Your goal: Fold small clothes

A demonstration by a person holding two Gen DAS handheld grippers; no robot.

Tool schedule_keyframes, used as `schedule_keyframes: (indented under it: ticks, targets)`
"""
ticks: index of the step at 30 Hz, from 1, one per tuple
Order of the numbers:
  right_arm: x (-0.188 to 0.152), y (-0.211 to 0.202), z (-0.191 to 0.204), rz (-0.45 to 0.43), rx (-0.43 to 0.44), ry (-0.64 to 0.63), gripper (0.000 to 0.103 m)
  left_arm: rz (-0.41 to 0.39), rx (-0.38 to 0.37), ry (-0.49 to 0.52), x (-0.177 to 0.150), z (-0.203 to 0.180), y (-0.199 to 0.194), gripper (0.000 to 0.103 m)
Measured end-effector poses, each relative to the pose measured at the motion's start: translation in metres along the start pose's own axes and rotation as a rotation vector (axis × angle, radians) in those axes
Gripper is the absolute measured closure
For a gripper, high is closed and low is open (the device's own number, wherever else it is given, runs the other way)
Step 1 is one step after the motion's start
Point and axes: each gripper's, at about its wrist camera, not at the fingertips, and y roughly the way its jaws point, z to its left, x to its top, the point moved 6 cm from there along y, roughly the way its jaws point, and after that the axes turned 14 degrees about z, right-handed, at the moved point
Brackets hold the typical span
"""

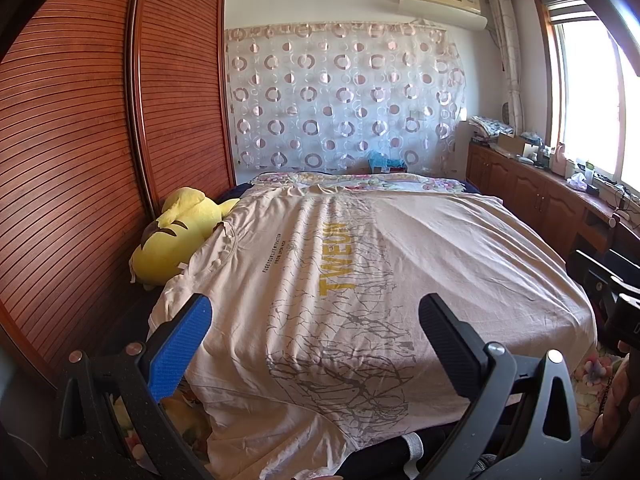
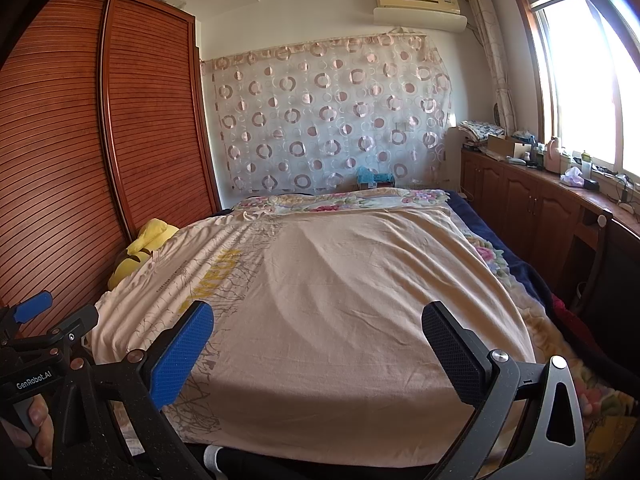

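We find the bed (image 1: pixel 520 264) filling both wrist views, with a wooden wardrobe along its left edge and a low cabinet run under the window beyond its right edge. Spread flat over most of the bed is a beige T-shirt (image 1: pixel 304 280), lying sideways to us: its collar and one sleeve sit at the left edge of the bed, beside a yellow plush toy (image 1: pixel 176 236), and its long axis runs left to right across the mattress. The near side of the shirt hangs slightly over the near edge of the bed.

The shirt is printed: yellow lettering (image 1: pixel 338 256) runs up the chest, and a grey branch pattern spreads below it toward the near edge. The cloth is smooth, with shallow ripples around the print. The right half appears plain.

The left gripper (image 1: pixel 316 344) stands over the near edge toward the collar end, its jaws spread wide and holding nothing. The right gripper (image 2: pixel 316 354) stands over the near edge toward the plain end, jaws likewise spread and empty.

In our judgement no fold is yet begun. The shirt lies straight ahead of and below both sets of jaws, so each hand is placed to take its own end of the near side.
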Motion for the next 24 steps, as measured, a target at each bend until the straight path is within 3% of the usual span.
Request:
schedule_keyframes:
  ticks: [24]
  targets:
    - [-0.0019, 0.0031, 0.0019, 0.004, 0.012, -0.008, 0.0, 0.001, -0.003, 0.0, 0.0017, -0.0051, -0.001, 0.0]
